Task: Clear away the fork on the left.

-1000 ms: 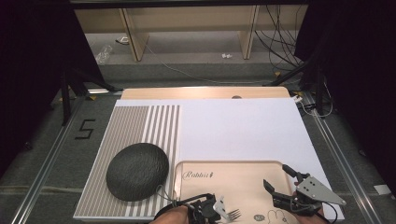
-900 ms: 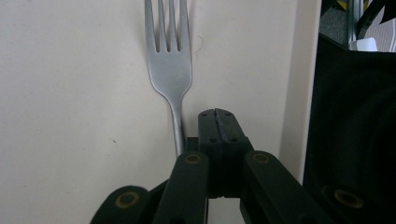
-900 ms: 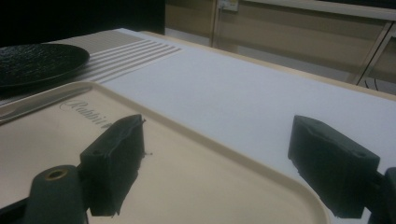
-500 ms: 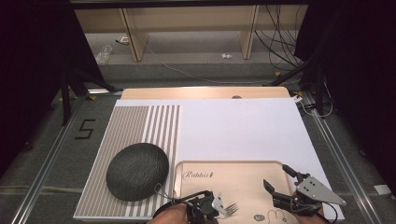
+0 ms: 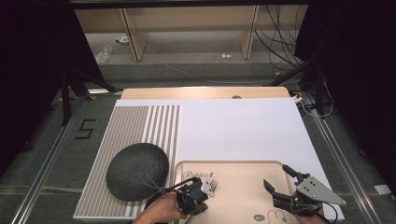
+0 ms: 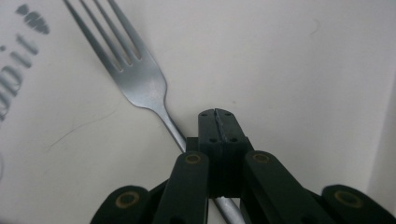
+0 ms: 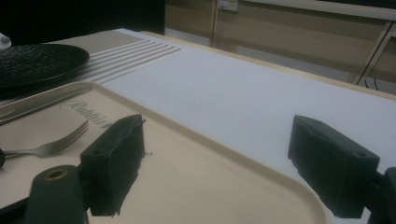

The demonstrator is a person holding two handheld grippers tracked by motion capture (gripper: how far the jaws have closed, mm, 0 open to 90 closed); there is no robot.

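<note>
We recorded the table [image 5: 243, 126] under a white sheet, with a striped mat [image 5: 135, 126] along its left edge. On the mat's near half sat a dark textured plate [image 5: 137, 170], upright, touching nothing else that we could tell. A beige tray [image 5: 238, 186] lay at the table's near edge, just right of the plate, with print at its far-left corner. The right gripper [image 5: 279, 183] hovered above the tray's near-right corner, jaws spread wide with nothing between them. The left gripper [image 5: 201, 189] sat over the tray's near-left corner, jaws pressed together on the handle of a metal fork [image 6: 140, 79]. The fork's tines pointed toward the tray's far edge, beside the print.
</note>
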